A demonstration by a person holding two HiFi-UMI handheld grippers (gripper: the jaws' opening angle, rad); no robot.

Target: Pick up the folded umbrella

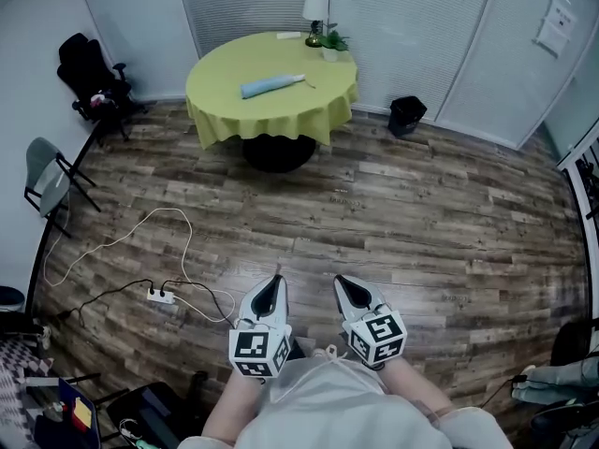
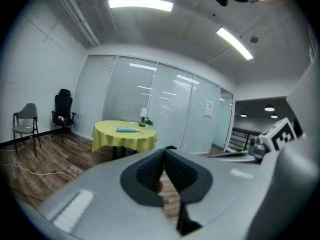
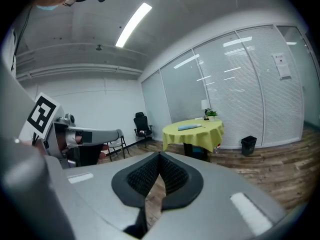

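Note:
A folded light-blue umbrella [image 1: 271, 84] lies on a round table with a yellow-green cloth [image 1: 225, 110] far across the room; it also shows small in the left gripper view [image 2: 128, 129] and the right gripper view [image 3: 188, 127]. My left gripper [image 1: 277, 280] and right gripper [image 1: 342, 282] hover side by side over the wooden floor close to my body, far from the table. Both are shut with nothing between the jaws, as their own views show [image 2: 167, 149] [image 3: 159, 155].
A white lamp [image 1: 315, 12] and a small potted plant [image 1: 333, 42] stand at the table's far edge. A black bin [image 1: 406, 114] sits to the table's right. A black office chair [image 1: 91, 78] and a grey folding chair [image 1: 51, 181] stand at the left. Cables and a power strip [image 1: 160, 296] lie on the floor.

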